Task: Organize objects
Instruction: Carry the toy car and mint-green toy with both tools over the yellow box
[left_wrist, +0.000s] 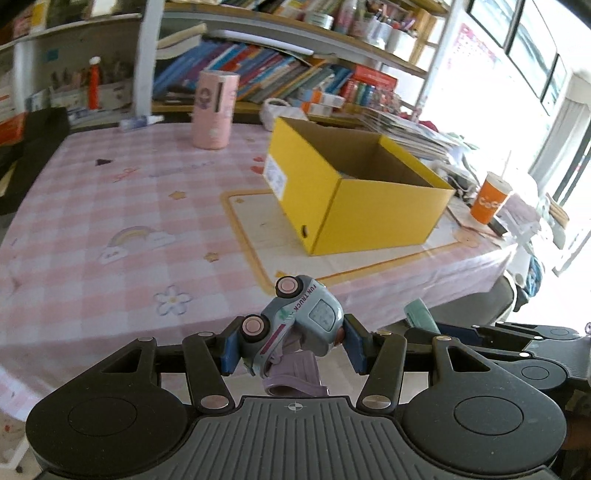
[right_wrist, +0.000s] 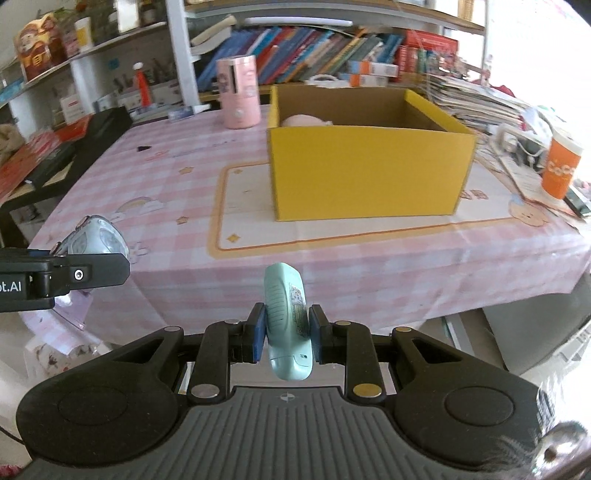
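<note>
toy truck (left_wrist: 299, 325): 1 | mint case (right_wrist: 287, 325): 1 | yellow box (right_wrist: 369, 166): 1 | pink canister (right_wrist: 238, 98): 1 | orange cup (right_wrist: 561, 168): 1

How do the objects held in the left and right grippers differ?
The left gripper holds a toy truck tipped on its side, pink wheels showing; the right gripper holds a flat mint-green case standing on edge. The toy truck is bulky and grey-blue; the case is slim. Both are clamped between blue pads, short of the yellow box.

Toy truck (left_wrist: 299, 325): "FUN TRUCK"; orange cup (right_wrist: 561, 166): "CoCo".
</note>
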